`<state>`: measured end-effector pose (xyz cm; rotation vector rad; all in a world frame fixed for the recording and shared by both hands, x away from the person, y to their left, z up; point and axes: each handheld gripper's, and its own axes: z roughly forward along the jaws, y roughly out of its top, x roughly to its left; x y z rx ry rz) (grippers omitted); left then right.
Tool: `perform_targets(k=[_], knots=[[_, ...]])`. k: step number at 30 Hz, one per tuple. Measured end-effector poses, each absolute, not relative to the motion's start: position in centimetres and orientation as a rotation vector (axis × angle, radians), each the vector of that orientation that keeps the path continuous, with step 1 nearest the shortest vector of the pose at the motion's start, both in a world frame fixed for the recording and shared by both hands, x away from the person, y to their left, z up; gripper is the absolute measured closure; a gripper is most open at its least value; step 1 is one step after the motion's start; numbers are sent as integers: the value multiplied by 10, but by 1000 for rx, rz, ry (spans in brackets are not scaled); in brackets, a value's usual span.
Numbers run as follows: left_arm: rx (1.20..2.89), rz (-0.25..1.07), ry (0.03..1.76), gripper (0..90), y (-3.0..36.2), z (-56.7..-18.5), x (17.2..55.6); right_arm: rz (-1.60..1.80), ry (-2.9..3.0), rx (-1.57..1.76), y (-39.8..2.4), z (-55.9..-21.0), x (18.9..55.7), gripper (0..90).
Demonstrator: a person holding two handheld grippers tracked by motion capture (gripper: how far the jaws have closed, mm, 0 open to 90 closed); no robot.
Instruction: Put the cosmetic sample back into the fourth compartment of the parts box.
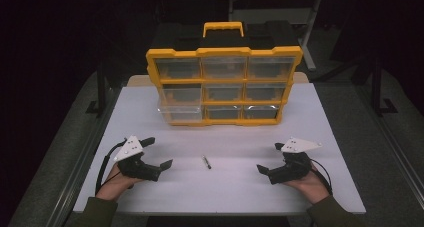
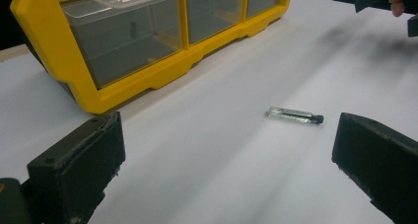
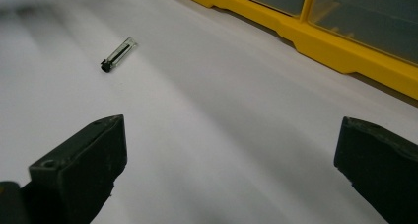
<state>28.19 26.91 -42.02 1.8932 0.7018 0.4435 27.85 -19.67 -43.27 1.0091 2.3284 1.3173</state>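
A small clear tube with a black cap (image 1: 206, 161) lies on the white table (image 1: 225, 192), midway between my two grippers. My left gripper (image 1: 159, 152) rests at the front left, open and holding nothing. My right gripper (image 1: 270, 157) rests at the front right, also open and holding nothing. In the left gripper view the tube (image 2: 295, 116) lies ahead, closer to the right jaw, with the jaws (image 2: 229, 135) wide apart. In the right gripper view the tube (image 3: 118, 53) lies far ahead on the left of the open jaws (image 3: 231, 130).
A yellow organizer case (image 1: 224, 52) with clear drawers stands upright at the back of the table. Its left drawer (image 1: 180, 108) in a lower row sticks out a little. Bare table surface lies between the case and the grippers. The table edges drop to a dark floor.
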Motion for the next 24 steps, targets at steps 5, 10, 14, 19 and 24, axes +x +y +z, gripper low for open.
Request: perform_targets(k=[5,10,14,19,24], knots=[[1883,440,699,0,274,-422,277,1316,2335,1009,-195,-433,279,0],[1880,430,679,0,276,-424,271,1310,2356,1009,-190,-434,280,0],[1876,417,676,0,274,-426,269,1316,2368,994,-184,-432,283,0],[1887,417,659,0,272,-427,268,1327,2383,988,-176,-428,288,0],[1886,410,651,0,271,-428,269,1326,2398,979,-169,-425,292,0]])
